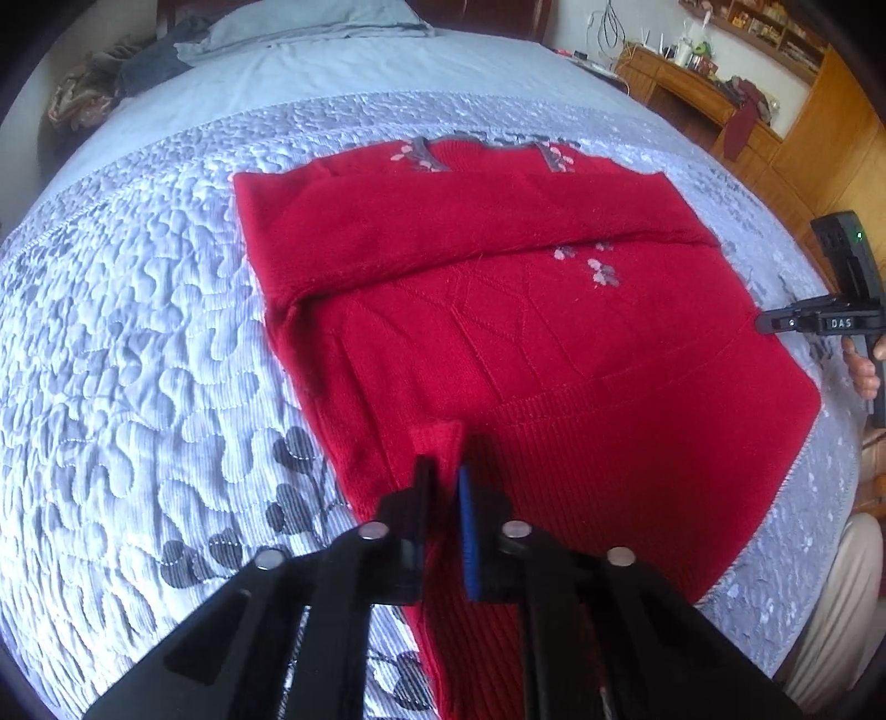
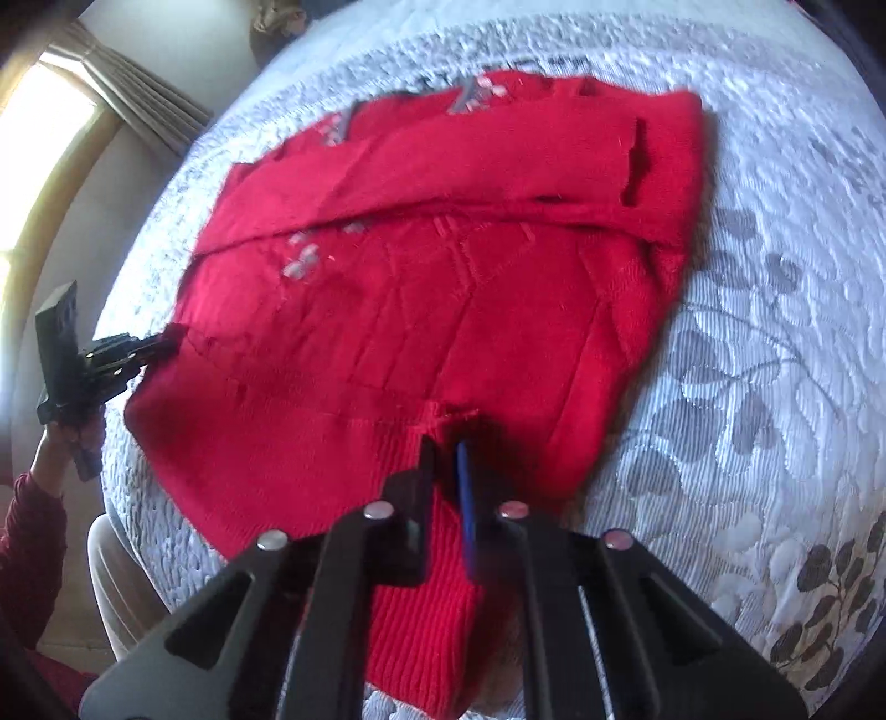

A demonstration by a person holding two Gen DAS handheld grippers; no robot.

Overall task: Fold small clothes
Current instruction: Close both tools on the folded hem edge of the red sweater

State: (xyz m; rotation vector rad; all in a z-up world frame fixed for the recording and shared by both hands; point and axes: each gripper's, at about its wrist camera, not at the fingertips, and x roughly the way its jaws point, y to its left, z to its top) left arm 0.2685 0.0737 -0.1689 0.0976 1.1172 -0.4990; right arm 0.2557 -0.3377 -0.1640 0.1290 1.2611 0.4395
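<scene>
A red sweater (image 1: 498, 310) on the quilted bed (image 1: 138, 343) is pinched at its hem by both grippers' clenched jaws; a window (image 2: 39, 149) is shown only in the right wrist view, a wooden desk (image 1: 681, 88) only in the left.

A home bedroom: a quilted bedspread (image 1: 138, 310), a pillow (image 1: 310, 22), a wooden desk (image 1: 681, 83) and a curtained window (image 2: 50, 138).

both grippers, l (image 1: 443, 471) + r (image 2: 446, 446), prob clamped, angled down

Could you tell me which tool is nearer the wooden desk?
Right. The right tool pinches the red sweater on the side toward the desk; the left tool grips it farther away.
</scene>
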